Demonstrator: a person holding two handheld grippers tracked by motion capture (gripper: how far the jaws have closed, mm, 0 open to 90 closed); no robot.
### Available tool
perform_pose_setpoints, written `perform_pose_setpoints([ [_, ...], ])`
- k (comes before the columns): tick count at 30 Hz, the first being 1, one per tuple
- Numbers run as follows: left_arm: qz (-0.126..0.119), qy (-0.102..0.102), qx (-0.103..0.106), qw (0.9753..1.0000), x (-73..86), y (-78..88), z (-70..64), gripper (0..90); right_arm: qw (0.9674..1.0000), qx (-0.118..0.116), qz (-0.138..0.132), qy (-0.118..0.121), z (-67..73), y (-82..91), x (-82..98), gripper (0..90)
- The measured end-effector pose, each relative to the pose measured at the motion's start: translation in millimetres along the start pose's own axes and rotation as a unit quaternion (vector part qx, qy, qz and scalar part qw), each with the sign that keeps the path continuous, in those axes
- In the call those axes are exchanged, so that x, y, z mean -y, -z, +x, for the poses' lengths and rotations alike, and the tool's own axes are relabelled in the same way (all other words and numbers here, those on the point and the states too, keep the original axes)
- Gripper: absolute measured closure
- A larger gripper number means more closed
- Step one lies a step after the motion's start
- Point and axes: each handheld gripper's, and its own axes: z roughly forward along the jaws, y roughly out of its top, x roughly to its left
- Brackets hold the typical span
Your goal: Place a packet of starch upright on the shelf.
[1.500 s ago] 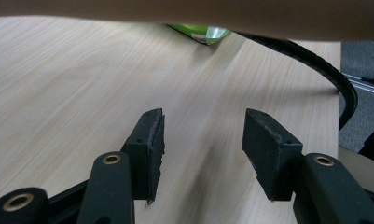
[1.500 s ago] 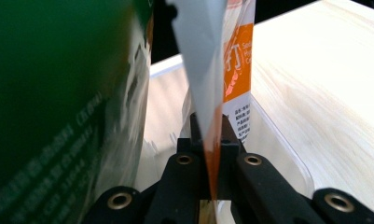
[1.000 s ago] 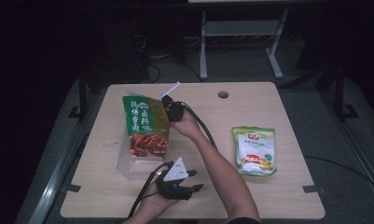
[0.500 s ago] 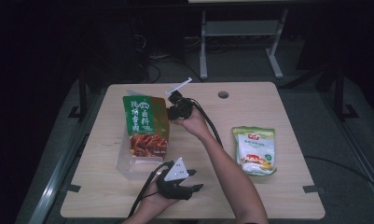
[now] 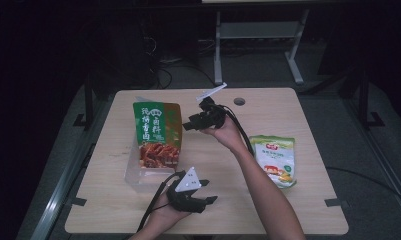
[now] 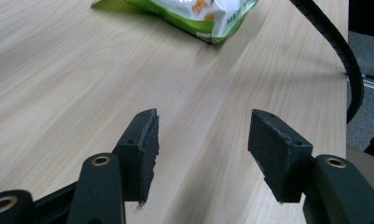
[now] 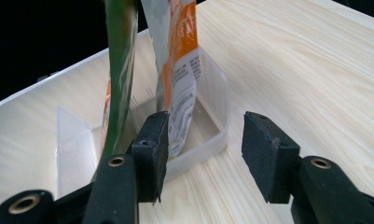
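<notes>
A tall green snack bag (image 5: 157, 134) stands upright in a clear plastic box (image 5: 134, 176) at the table's left-centre. In the right gripper view the green bag (image 7: 119, 60) and an orange-and-white pouch (image 7: 180, 70) stand side by side in the box (image 7: 215, 126). My right gripper (image 5: 189, 124) (image 7: 201, 140) hovers just right of the bag; its jaws have just been opening and nothing is between them. At the near edge my left gripper (image 5: 208, 191) (image 6: 201, 140) rests low over bare wood, its jaws also just opening, with nothing in them.
A light green food pouch (image 5: 274, 160) (image 6: 194, 14) lies flat at the right of the wooden table (image 5: 298, 210). Black cables (image 5: 238, 130) trail from both grippers. A round hole (image 5: 239, 101) sits near the far edge. A metal stand (image 5: 258, 35) is beyond.
My right gripper let go of the green bag's top corner, opened, and drew back to the right and slightly up. The bag stays upright in the box. The left hand kept still.
</notes>
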Motion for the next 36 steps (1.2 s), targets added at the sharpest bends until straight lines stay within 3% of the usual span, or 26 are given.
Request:
perform_pose_setpoints([
  [20, 0.007, -0.005, 0.004, 1.0000, -0.2, -1.1, -0.6, 40.9, 0.9992, 0.032, 0.008, -0.024, -5.6, 64.0, 37.2, 42.6],
  [24, 0.009, -0.007, 0.005, 0.9999, -0.3, -1.3, -0.7, 40.8, 0.9984, 0.039, 0.007, -0.039, -7.2, 78.0, 46.8, 41.2],
  [25, 0.005, -0.002, 0.006, 1.0000, -0.1, -1.8, -1.4, 40.7, 0.9979, 0.045, 0.017, -0.044, -8.2, 84.7, 51.1, 39.6],
  [36, 0.002, 0.002, 0.005, 1.0000, 0.2, -0.8, -0.4, 39.8, 0.9950, 0.079, 0.021, -0.058, -10.1, 123.9, 81.8, 36.8],
])
